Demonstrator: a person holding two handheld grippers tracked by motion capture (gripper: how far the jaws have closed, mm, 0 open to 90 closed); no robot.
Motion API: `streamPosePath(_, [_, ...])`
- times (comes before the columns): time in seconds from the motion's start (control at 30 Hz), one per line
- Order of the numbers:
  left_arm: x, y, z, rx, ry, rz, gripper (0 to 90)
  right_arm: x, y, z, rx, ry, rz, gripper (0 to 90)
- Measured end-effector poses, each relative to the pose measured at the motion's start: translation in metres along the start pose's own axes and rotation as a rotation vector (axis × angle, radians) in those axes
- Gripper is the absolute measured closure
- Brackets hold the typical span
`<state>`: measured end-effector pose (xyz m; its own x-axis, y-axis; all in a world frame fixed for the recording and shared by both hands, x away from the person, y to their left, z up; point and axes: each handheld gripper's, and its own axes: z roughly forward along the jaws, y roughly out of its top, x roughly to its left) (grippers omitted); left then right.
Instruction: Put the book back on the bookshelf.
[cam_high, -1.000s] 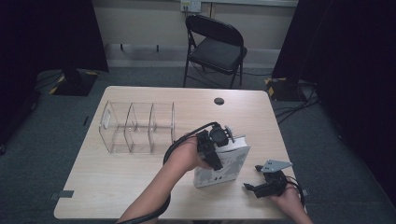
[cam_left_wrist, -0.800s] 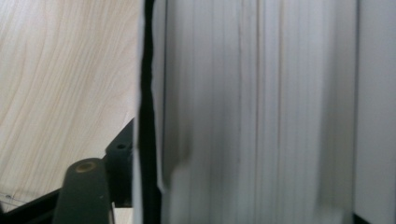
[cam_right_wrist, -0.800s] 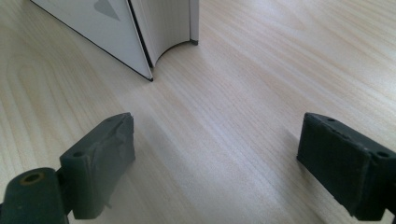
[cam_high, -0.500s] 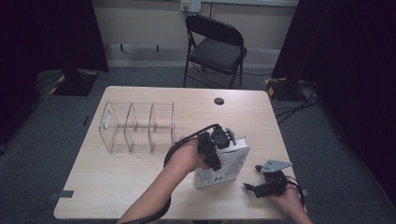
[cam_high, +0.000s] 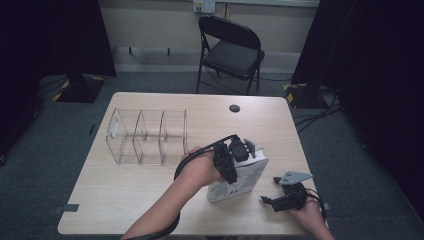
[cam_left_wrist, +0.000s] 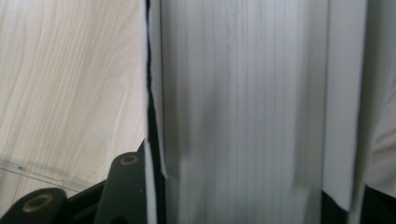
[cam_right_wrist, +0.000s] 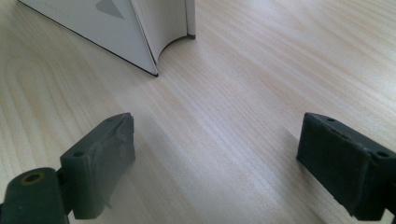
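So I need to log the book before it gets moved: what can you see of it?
The book is white-covered with grey markings and a thick block of pale pages. It stands on the wooden table near the front right, covers slightly parted, page edges showing in the left gripper view. The left gripper has just been closing and is clamped on it from above, pages between the jaws. The right gripper is open, apart from it.
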<state>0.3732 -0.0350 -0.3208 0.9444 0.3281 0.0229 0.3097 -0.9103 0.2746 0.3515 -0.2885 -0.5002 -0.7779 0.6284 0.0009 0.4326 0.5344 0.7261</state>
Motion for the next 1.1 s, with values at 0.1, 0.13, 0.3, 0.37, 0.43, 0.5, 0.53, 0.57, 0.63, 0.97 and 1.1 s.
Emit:
streamPosePath(0.1, [-0.001, 0.001, 0.000, 0.001, 0.004, 0.002, 52.4, 0.000, 0.000, 0.000, 0.000, -0.001, 0.000, 10.2])
streamPosePath(0.13, [-0.001, 0.001, 0.000, 0.000, 0.005, 0.009, 52.5, 0.000, 0.000, 0.000, 0.000, 0.000, 0.000, 10.2])
streamPosePath(0.3, [-0.002, 0.001, -0.001, 0.008, 0.009, 0.007, 52.7, 0.000, 0.000, 0.000, 0.000, 0.000, 0.000, 10.2])
streamPosePath(0.37, [-0.002, 0.001, -0.002, 0.012, 0.015, 0.002, 52.8, 0.000, 0.000, 0.000, 0.001, 0.000, 0.001, 10.1])
streamPosePath(0.43, [-0.003, 0.002, -0.004, 0.021, 0.029, 0.007, 52.9, 0.000, 0.000, 0.000, 0.001, 0.000, 0.001, 10.1])
streamPosePath(0.5, [-0.002, 0.002, -0.005, 0.028, 0.035, -0.003, 53.0, 0.000, 0.000, 0.000, 0.001, 0.000, 0.001, 10.1])
streamPosePath(0.53, [-0.001, 0.002, -0.006, 0.028, 0.037, -0.009, 53.0, 0.000, 0.000, 0.000, 0.001, 0.000, 0.001, 10.1])
streamPosePath(0.57, [-0.001, 0.001, -0.006, 0.032, 0.039, -0.008, 52.9, 0.000, 0.000, 0.000, 0.001, 0.000, 0.002, 10.1])
streamPosePath(0.63, [0.000, -0.001, -0.008, 0.025, 0.035, -0.020, 52.9, 0.000, 0.000, 0.000, 0.001, 0.001, 0.001, 10.1])
streamPosePath(0.97, [0.006, -0.015, -0.023, -0.003, 0.028, -0.037, 53.1, 0.000, 0.000, 0.000, 0.001, 0.001, 0.002, 10.1])
streamPosePath(1.1, [0.008, -0.022, -0.027, -0.009, 0.020, -0.058, 53.0, 0.000, 0.000, 0.000, 0.001, 0.001, 0.002, 10.1])
